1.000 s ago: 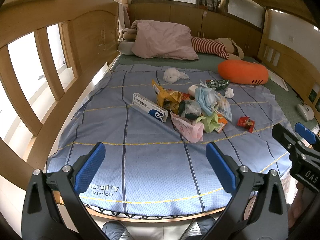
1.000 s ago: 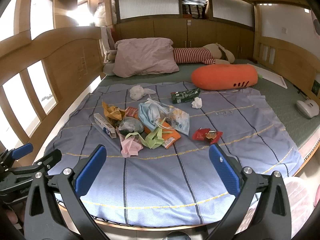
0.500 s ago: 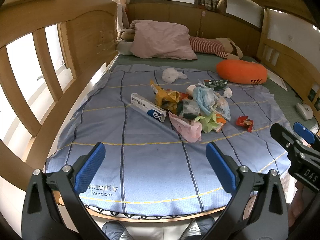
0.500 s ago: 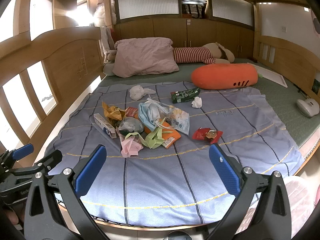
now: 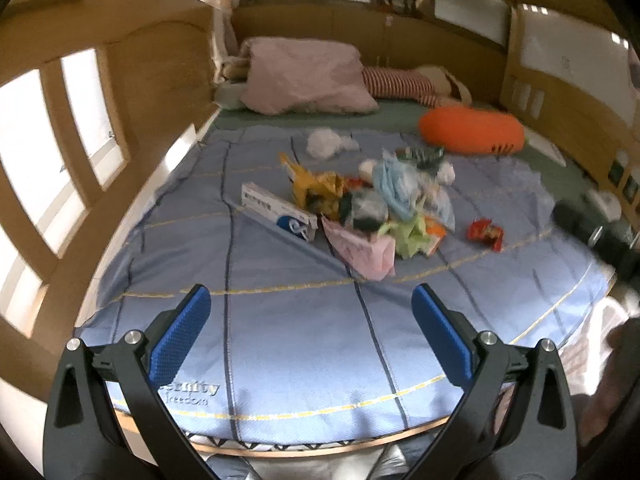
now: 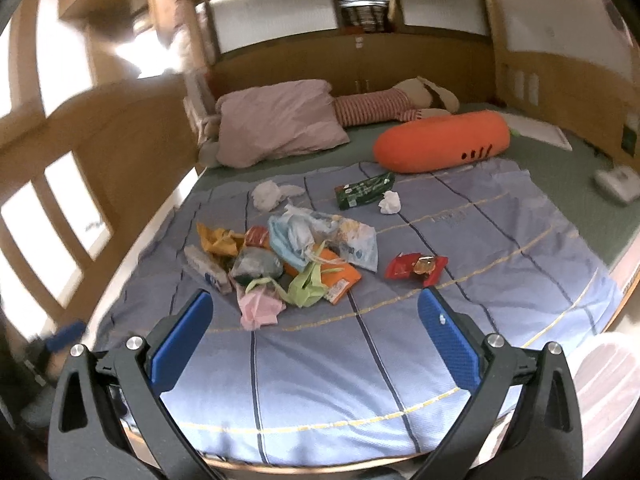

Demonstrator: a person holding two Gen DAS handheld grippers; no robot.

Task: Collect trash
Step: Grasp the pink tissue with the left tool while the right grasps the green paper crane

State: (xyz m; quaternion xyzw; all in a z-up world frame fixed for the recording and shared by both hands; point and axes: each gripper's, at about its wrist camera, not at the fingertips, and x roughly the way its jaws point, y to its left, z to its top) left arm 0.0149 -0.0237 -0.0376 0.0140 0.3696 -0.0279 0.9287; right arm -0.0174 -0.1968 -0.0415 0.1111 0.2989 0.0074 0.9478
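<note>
trash (image 6: 296, 256) lies heaped mid-blanket (image 6: 500, 264), well ahead of both tools. left gripper (image 5: 310, 334) and right gripper (image 6: 316, 340) hover spread wide and empty above the near edge, apparently ready for approach.

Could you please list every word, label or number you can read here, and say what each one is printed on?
"freedom": blue blanket, near edge, left wrist view.
Word above it: partly hidden behind the left gripper, only "...rnity" shows.
Toothpaste box: print blurred, unreadable.
Green packet, red wrapper: too blurred to read.
</note>
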